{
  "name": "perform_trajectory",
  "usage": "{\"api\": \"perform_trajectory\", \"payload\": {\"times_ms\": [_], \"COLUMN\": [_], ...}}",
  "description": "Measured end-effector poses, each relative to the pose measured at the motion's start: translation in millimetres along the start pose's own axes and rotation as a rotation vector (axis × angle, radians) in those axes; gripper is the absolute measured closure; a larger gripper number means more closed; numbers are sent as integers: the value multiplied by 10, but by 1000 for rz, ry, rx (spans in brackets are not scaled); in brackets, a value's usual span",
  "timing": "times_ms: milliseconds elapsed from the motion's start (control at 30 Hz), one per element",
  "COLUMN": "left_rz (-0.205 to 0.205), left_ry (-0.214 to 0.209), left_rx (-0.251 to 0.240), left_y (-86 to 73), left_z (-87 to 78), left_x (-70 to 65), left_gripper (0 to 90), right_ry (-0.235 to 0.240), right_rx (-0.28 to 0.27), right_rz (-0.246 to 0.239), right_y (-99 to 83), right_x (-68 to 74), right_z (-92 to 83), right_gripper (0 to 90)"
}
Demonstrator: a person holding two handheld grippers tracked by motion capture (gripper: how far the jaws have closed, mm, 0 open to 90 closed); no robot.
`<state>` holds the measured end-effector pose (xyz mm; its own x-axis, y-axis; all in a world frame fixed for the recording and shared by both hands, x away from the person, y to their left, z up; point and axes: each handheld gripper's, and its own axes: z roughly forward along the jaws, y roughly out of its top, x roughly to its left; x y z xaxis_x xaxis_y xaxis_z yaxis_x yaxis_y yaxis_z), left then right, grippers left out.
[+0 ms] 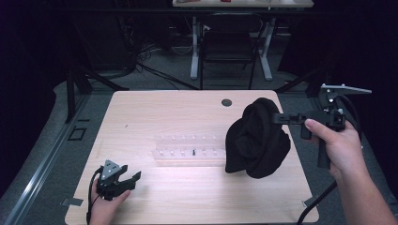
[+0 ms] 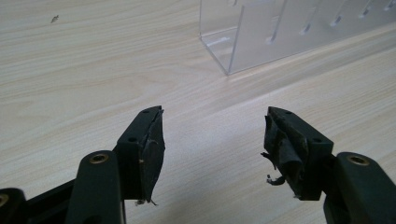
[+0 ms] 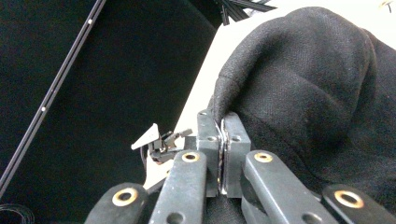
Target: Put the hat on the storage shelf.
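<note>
On the desk, right side: black knitted garment (image 1: pixel 257 138), apparently a beanie or similar soft cloth item, hanging in a bunched fold above the desk's (image 1: pixel 155 105) right half; whether its lowest fold touches the surface cannot be told.
Right tool (image 1: pixel 279 117): jaws pressed together on an edge of the garment's fabric; in the right gripper view (image 3: pixel 223 154) a thin fold is pinched flat between them and the rest of the cloth (image 3: pixel 317 93) bulges away to the right.
Right hand (image 1: pixel 339 143): wrapped around the tool's handle, raised beside the desk's right edge.
Left tool (image 1: pixel 126 180): jaws spread wide, nothing between them; in the left gripper view (image 2: pixel 212 149) bare wood shows through the gap and the pads look worn and frayed.
Left hand (image 1: pixel 105 206): low at the near left corner of the desk, well apart from the garment.
Clear acrylic rack (image 1: pixel 190 149): lies at mid-desk, just left of the hanging garment; its open corner (image 2: pixel 247 39) stands ahead of the left tool.
Cable port (image 1: pixel 226 102): round, near the far edge of the desk.
Handling, judged: light, limp, non-fragile; it will sag and swing from a single pinch and keeps no shape of its own.
Grip point, judged: a doubled hem or rim fold holds more surely than a single layer; a second pinch on the opposite edge would spread it.
Risk, judged: thin fold may creep out of the jaws; loose cloth may brush the rack.
</note>
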<state>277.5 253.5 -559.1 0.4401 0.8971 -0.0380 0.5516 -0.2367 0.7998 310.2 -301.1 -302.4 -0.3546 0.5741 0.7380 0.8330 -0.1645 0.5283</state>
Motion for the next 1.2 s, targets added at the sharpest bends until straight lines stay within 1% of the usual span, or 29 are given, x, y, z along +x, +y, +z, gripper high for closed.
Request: {"api": "perform_trajectory", "payload": {"times_ms": [100,167,267,367,400,500,533,633,667,733,867,1000,1067,1133,1200], "left_rz": [0,1,1,2,1,1,3,2,0,1,1,6,1,3,3], "left_ry": [0,1,0,0,0,-2,-3,-3,-2,-3,-4,-6,-7,-7,-7], "left_rx": [1,-10,-10,-11,-12,-11,-1,-5,-13,-14,-16,-15,-17,-16,-19], "left_y": [0,-2,-1,0,0,0,4,4,1,2,5,9,9,11,12], "left_z": [1,8,8,7,6,4,-3,0,8,8,8,3,4,3,2], "left_x": [-1,-2,-2,-1,-1,1,3,3,-2,-3,-7,-2,-1,0,-3], "left_gripper": [382,382,382,382,382,382,381,382,381,382,382,382,382,382,381], "right_ry": [7,9,9,13,12,13,14,21,12,10,22,16,21,23,21], "right_rx": [1,3,8,10,12,13,16,16,24,27,33,45,48,52,63], "right_rz": [-1,0,-9,-8,-11,-10,-13,-10,-13,-14,-17,-19,-23,-27,-30], "right_y": [47,55,92,124,148,167,186,222,245,252,285,312,338,346,377], "right_x": [37,46,81,112,131,149,165,196,219,228,276,313,351,358,399], "right_z": [32,40,83,128,173,209,233,284,329,347,455,554,636,652,738], "right_gripper": [886,886,885,886,885,886,886,886,886,886,886,885,886,886,886]}}
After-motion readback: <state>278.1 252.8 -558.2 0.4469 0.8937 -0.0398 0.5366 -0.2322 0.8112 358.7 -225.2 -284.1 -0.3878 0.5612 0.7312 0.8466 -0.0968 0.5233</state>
